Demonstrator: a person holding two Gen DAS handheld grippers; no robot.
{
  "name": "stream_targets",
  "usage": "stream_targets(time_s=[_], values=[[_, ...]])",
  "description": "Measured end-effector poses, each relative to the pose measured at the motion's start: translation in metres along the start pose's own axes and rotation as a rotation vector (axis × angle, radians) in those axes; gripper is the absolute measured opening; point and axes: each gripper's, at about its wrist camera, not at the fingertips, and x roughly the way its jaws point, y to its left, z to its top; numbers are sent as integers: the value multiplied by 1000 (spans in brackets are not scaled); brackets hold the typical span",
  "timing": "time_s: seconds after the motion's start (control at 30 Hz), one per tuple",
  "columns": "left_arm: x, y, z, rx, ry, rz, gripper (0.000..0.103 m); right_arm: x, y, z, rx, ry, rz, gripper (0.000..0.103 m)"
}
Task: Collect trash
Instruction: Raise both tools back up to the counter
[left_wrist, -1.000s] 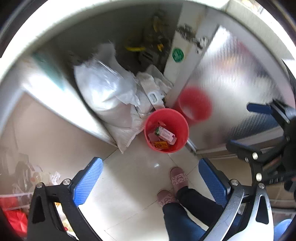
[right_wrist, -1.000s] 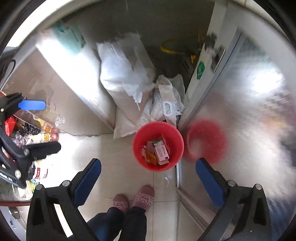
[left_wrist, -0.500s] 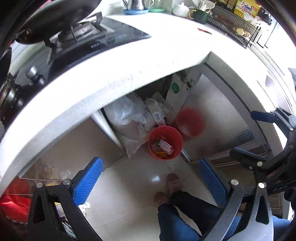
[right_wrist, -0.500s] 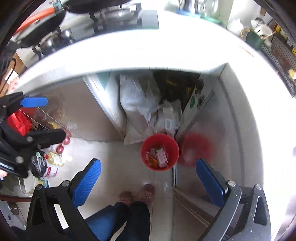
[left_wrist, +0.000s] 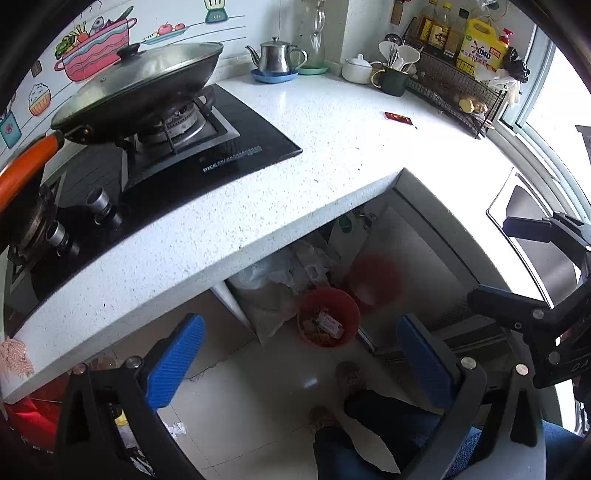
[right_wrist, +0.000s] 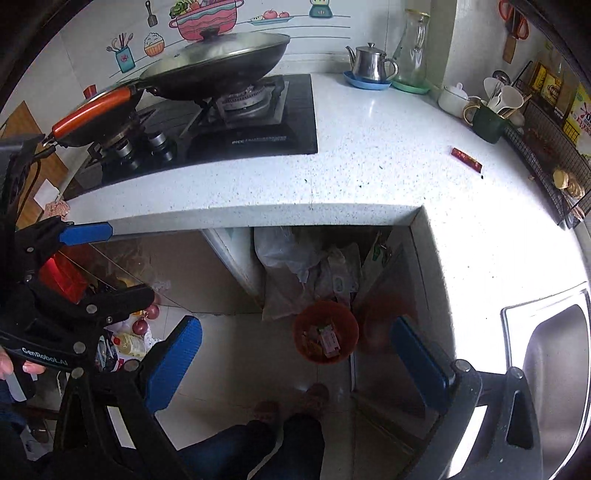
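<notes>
Both jaws spread wide, nothing between them: left gripper (left_wrist: 295, 360), right gripper (right_wrist: 295, 354). Since a second ago both views have risen from the red bin (right_wrist: 325, 331) on the floor to above the countertop (right_wrist: 369, 177). Bin now far below the jaws. Judged next target: red wrapper (right_wrist: 466, 159), well ahead and right. Counter there bare; wire rack (right_wrist: 546, 162) bounds it beyond.

Red bin (left_wrist: 328, 317), white speckled counter (left_wrist: 332, 147), red wrapper (left_wrist: 398, 117), blue-padded tools w/ black frames.
</notes>
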Motion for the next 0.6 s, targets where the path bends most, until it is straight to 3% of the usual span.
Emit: stream_targets(time_s=[0.33, 0.6], values=[[9, -9, 57, -9, -24, -23, 103, 0, -34, 37, 5, -46, -2, 102], [21, -24, 126, 12, -50, -7, 103, -2, -81, 78, 1, -71, -7, 102]])
